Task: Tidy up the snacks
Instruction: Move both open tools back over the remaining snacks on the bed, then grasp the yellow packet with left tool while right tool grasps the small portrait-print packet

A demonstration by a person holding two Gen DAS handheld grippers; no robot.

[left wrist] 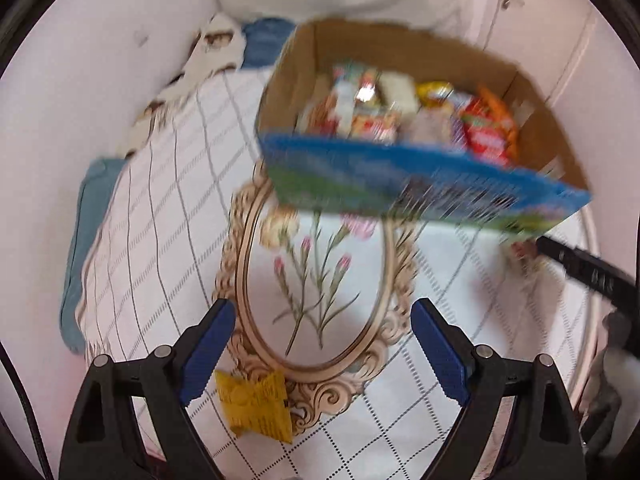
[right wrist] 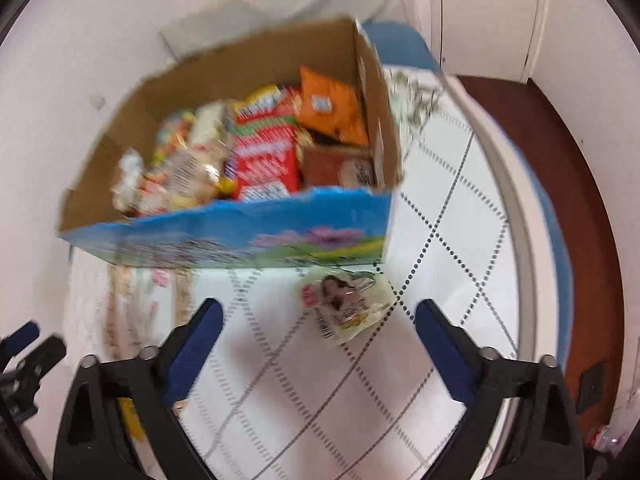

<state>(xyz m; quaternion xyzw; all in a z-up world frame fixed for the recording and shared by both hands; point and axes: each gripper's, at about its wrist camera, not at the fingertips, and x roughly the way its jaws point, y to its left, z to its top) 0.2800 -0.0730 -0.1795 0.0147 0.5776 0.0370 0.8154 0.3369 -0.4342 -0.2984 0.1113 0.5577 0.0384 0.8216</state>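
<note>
In the left wrist view, the left gripper [left wrist: 324,344] is closest, at 6 o'clock. Its jaws are wide open and hold nothing. A yellow snack packet [left wrist: 256,410] lies on the table [left wrist: 140,240] just beside the left blue pad, at 7 o'clock. The table has a white cloth with a grid of lines and a gold oval frame with pink flowers [left wrist: 316,280] printed in the middle. A cardboard box [left wrist: 420,176] with a blue front sits at 1 o'clock, past the oval. It is full of snack bags [left wrist: 408,116] in red, orange, yellow and white. The picture is blurry, so the bags are hard to tell apart. A dark arm of the other gripper pokes in at 4 o'clock.

In the right wrist view, the right gripper [right wrist: 320,344] is closest, at 6 o'clock. Its jaws are wide open too, with nothing in them. A pale snack packet with a face on it [right wrist: 348,304] lies on the cloth between the jaws and the box, just in front of the box's blue side. The box fills 11 o'clock, with a red bag [right wrist: 266,164] and an orange bag [right wrist: 330,106] inside.
</note>
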